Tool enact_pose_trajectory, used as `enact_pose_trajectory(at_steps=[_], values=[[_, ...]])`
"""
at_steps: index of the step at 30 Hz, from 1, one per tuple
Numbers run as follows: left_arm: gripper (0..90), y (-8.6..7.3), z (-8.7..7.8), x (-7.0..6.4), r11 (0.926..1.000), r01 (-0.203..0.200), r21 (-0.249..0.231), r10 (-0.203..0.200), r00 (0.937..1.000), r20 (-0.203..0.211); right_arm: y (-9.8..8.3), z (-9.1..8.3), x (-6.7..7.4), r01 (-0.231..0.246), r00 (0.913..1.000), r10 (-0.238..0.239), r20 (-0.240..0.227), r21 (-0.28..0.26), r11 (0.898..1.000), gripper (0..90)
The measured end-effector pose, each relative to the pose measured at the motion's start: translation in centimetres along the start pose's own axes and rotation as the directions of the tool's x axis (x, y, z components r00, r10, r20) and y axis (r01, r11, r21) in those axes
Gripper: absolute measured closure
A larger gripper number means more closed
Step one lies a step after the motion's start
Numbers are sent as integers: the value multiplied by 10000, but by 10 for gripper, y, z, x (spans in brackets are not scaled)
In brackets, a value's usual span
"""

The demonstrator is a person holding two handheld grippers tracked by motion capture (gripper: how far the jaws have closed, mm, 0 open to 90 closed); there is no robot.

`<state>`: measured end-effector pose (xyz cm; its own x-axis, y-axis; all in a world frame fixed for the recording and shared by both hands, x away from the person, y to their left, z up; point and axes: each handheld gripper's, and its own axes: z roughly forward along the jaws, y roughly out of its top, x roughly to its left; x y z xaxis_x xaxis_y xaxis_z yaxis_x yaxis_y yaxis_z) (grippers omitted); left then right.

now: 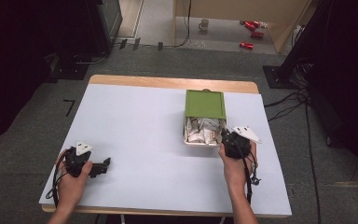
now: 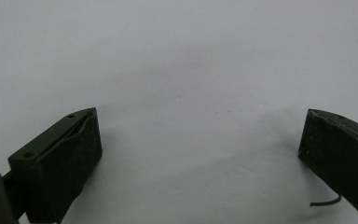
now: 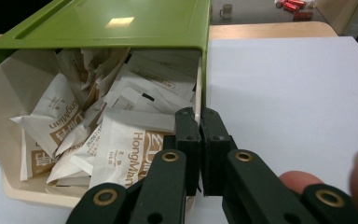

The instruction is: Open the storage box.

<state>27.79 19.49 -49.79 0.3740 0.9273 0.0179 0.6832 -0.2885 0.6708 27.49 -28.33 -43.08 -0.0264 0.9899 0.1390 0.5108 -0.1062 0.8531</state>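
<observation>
We see a cream tray (image 1: 200, 141) of white sachets (image 1: 204, 130) standing toward the far right corner of the bench (image 1: 135, 140), its far half covered by a green lid (image 1: 205, 103) that leaves the near half uncovered. In the right gripper view the sachets (image 3: 121, 154) lie heaped and crumpled in the tray (image 3: 9, 186), several printed with brown lettering, and the lid (image 3: 121, 23) slopes over the back of the pile. The right gripper (image 1: 227, 138) sits at the tray's near right corner, held from behind by the person's right hand (image 1: 237, 163). Its 2 jaws are pressed together on the tray's right wall: in the right gripper view the right gripper (image 3: 199, 122) has 1 jaw inside, against the sachets, and the other outside over the white bench top (image 3: 298, 93), with the thin wall pinched between the pads. The left gripper (image 1: 103, 164) rests near the near left corner of the bench, well apart from the tray, in the person's left hand (image 1: 72, 179). In the left gripper view the left gripper (image 2: 200, 135) has its 2 jaws spread wide with bare white surface (image 2: 191, 70) between them. On the floor beyond the far edge stand a mug (image 1: 204, 24) and some red cans (image 1: 251, 33).
</observation>
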Motion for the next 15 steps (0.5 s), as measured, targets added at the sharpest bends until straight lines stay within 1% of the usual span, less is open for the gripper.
enact_pose_trajectory(at_steps=[6, 15], values=[[0, 0, 0, 0, 10000, 2, 0, -2, 10000, 4, 1, -4, -1, -71, 10000, 72, -44, 165, 9998, 898], [0, 0, 0, 0, 10000, 6, -3, -6, 10000, 5, -2, -11, -1, -181, 9998, 183, -120, 168, 9997, 898]])
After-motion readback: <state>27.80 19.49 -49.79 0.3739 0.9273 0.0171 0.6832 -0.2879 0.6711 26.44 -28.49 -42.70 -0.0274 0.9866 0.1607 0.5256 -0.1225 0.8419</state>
